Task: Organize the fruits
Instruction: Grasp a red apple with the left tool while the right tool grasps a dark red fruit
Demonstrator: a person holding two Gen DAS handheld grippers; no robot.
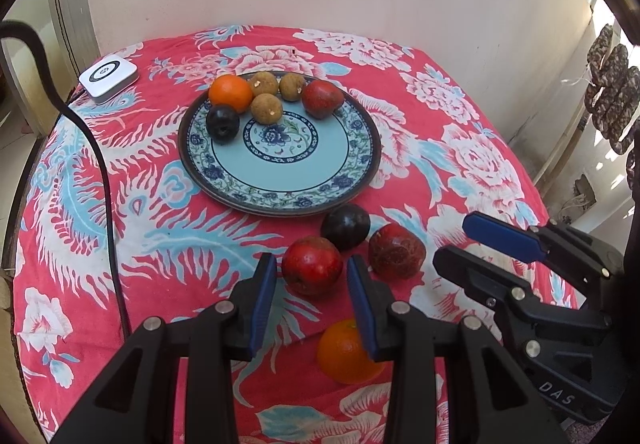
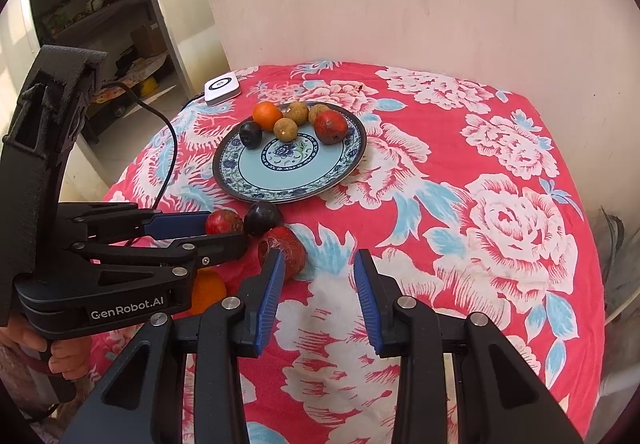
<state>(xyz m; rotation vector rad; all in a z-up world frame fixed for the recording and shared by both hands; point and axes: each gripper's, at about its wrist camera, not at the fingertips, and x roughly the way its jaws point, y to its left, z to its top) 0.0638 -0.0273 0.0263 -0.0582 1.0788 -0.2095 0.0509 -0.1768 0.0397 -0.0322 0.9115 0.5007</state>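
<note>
My left gripper (image 1: 312, 296) hangs over the flowered red cloth (image 1: 460, 148) with its blue pads apart; a red fruit (image 1: 312, 270) sits on the cloth between the fingertips, untouched as far as I can tell. Just beside it lie a rougher red fruit (image 1: 396, 250) and a dark plum (image 1: 345, 226), with an orange (image 1: 342, 356) nearer me. The patterned plate (image 1: 280, 172) beyond holds six fruits along its far rim. My right gripper (image 1: 480, 248) reaches in from the right, empty.

Plate (image 1: 280, 200) front half free, loose fruit cluster (image 1: 346, 224) blocking near rim
</note>
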